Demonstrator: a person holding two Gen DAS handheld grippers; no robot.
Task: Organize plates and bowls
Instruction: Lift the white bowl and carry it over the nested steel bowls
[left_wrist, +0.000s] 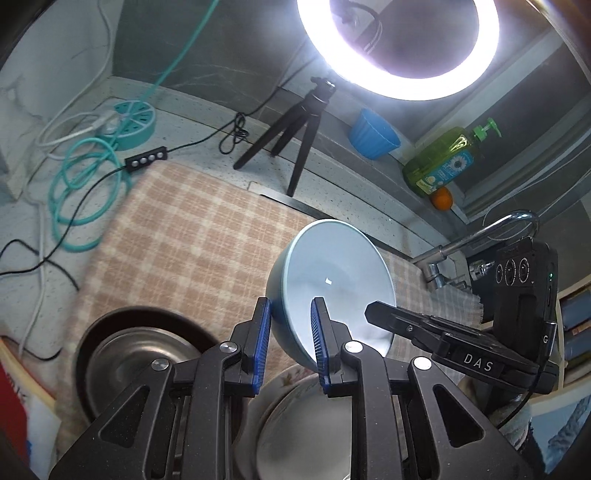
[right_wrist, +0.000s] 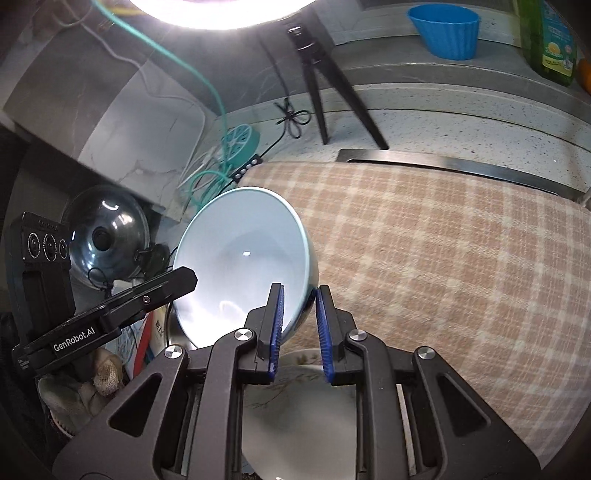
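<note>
A pale blue bowl (left_wrist: 332, 280) is held up on its side above the checked cloth (left_wrist: 177, 236), gripped from both sides. My left gripper (left_wrist: 291, 325) is shut on its rim, one blue pad inside and one outside. My right gripper (right_wrist: 299, 314) is shut on the opposite rim of the same bowl (right_wrist: 240, 254). The right gripper's body shows at the right in the left wrist view (left_wrist: 461, 350); the left gripper's body shows at the left in the right wrist view (right_wrist: 103, 321). Below the bowl lies a white patterned plate (left_wrist: 295, 424), also under my right gripper (right_wrist: 303, 417).
A steel bowl in a dark pan (left_wrist: 136, 354) sits at lower left. A ring light on a tripod (left_wrist: 295, 122), cables (left_wrist: 85, 177), a blue cup (left_wrist: 373, 136), a soap bottle (left_wrist: 443, 158), an orange (left_wrist: 442, 198) and a tap (left_wrist: 480, 236) line the back. A dark lid (right_wrist: 107, 232) stands left.
</note>
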